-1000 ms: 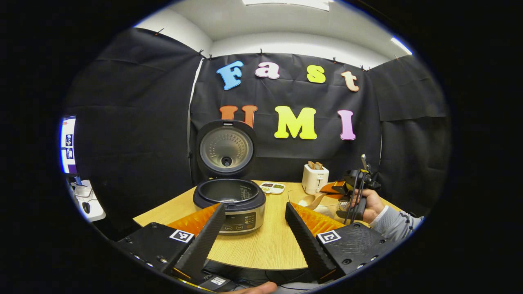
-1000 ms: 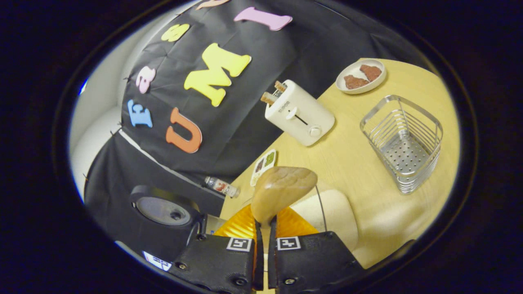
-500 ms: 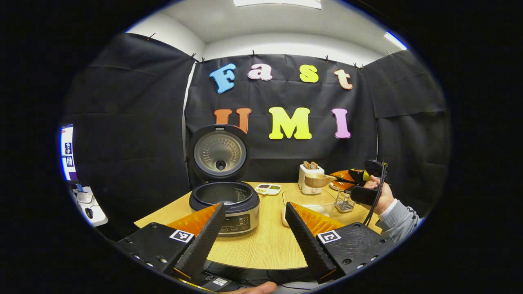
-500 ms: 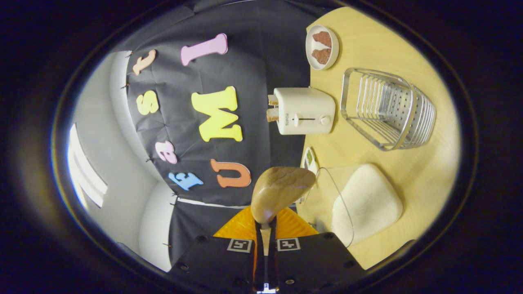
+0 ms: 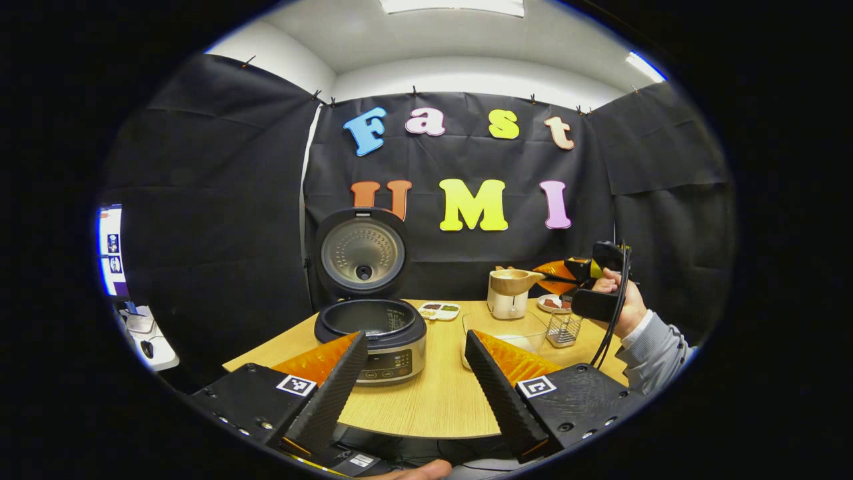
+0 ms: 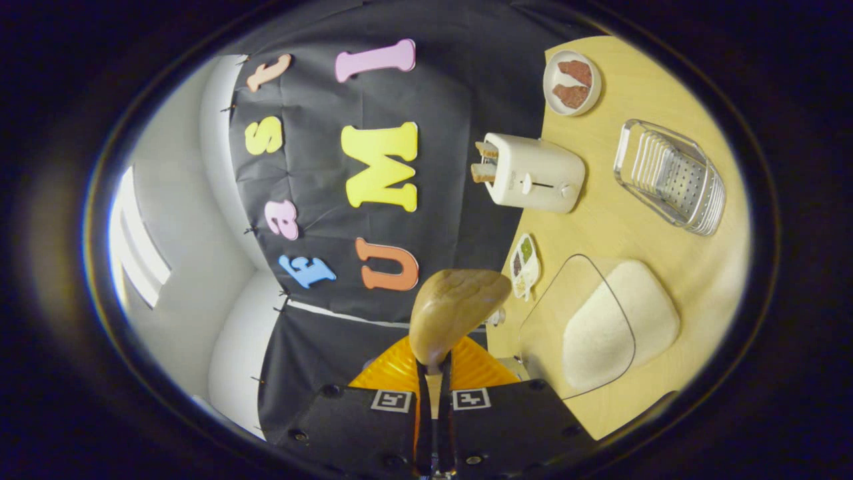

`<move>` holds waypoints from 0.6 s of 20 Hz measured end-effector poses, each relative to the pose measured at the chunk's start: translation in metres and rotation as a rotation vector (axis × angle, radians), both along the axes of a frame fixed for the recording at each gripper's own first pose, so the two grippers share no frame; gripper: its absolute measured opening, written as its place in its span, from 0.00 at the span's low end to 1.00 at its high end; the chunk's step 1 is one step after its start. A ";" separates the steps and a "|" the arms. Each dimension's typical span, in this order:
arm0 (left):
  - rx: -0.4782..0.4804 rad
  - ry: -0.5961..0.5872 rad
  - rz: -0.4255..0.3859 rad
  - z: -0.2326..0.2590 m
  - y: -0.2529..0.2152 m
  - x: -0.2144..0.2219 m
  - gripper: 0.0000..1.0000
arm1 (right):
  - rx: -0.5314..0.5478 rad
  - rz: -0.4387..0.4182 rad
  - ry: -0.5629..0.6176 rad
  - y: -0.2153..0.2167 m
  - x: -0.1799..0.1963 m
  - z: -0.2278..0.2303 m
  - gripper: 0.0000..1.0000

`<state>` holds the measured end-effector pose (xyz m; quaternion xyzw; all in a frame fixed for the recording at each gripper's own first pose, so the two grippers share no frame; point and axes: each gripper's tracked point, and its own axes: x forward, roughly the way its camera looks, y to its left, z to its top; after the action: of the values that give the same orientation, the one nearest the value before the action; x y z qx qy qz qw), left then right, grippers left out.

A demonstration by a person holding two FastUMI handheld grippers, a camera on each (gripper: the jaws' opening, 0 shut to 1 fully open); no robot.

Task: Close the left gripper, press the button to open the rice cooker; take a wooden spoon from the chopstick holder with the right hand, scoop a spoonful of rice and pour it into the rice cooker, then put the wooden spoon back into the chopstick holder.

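The rice cooker (image 5: 370,331) stands on the table with its lid (image 5: 362,252) up and its pot showing. My left gripper (image 5: 413,373) is open, its fingers spread on either side of the cooker's front, apart from it. A hand holds my right gripper (image 5: 578,272) in the air at the right, above the table. It is shut on the handle of the wooden spoon (image 5: 513,280). In the right gripper view the spoon's bowl (image 6: 456,310) sticks out past my right gripper (image 6: 433,373). Whether rice lies in it cannot be told. The clear rice container (image 6: 600,323) lies below it.
A wire chopstick holder (image 6: 673,177) stands on the table (image 6: 600,227) beyond the rice container (image 5: 496,330), with a white toaster (image 6: 533,180) and a plate (image 6: 572,81) of brown pieces past it. A small divided dish (image 5: 440,310) sits behind the cooker.
My right gripper has lifted the spoon from the rice container to about the toaster's top and rolled onto its side. The left gripper has stayed open and nearly still.
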<state>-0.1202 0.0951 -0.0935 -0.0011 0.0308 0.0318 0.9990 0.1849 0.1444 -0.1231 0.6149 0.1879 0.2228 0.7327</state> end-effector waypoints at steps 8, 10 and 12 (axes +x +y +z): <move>-0.024 -0.019 0.024 0.004 0.029 -0.018 0.94 | -0.206 0.111 -0.070 0.098 0.005 0.026 0.08; -0.033 -0.015 0.028 0.000 0.033 -0.021 0.94 | -0.283 0.127 -0.099 0.124 0.007 0.031 0.14; -0.035 -0.014 0.033 -0.001 0.037 -0.024 0.94 | -0.367 0.140 -0.128 0.148 0.010 0.034 0.09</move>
<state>-0.1445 0.1324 -0.0949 -0.0192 0.0246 0.0478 0.9984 0.1945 0.2920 -0.0891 0.4409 0.2207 0.2741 0.8257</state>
